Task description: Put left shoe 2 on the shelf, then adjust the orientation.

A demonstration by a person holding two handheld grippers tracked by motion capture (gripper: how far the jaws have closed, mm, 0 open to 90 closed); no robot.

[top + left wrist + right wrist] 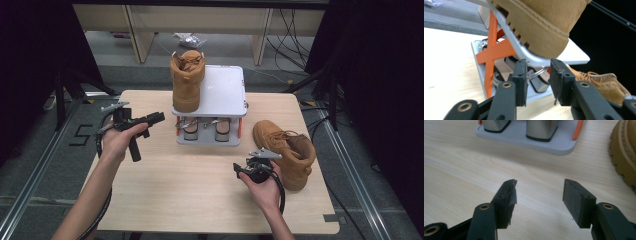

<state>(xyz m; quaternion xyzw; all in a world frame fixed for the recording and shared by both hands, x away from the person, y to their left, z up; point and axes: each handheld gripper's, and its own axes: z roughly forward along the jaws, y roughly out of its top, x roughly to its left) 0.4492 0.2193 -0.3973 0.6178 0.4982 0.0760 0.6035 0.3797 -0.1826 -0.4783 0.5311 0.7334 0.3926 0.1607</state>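
Left gripper: released, jaws apart, nothing between, 9 o'clock of rack.
Right gripper: released, empty over table.
Boot: atop rack.
Second boot: 4 o'clock of rack.

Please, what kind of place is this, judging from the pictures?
Probably a lab or recording workspace, not a home: a bare wooden table stands between dark curtains, loose cables lie on the floor behind it, and a small shoe rack carries one tan boot.

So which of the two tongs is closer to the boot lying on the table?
The right tongs, right beside the boot on the table, near its toe. The left tongs are across the table, left of the white stand.
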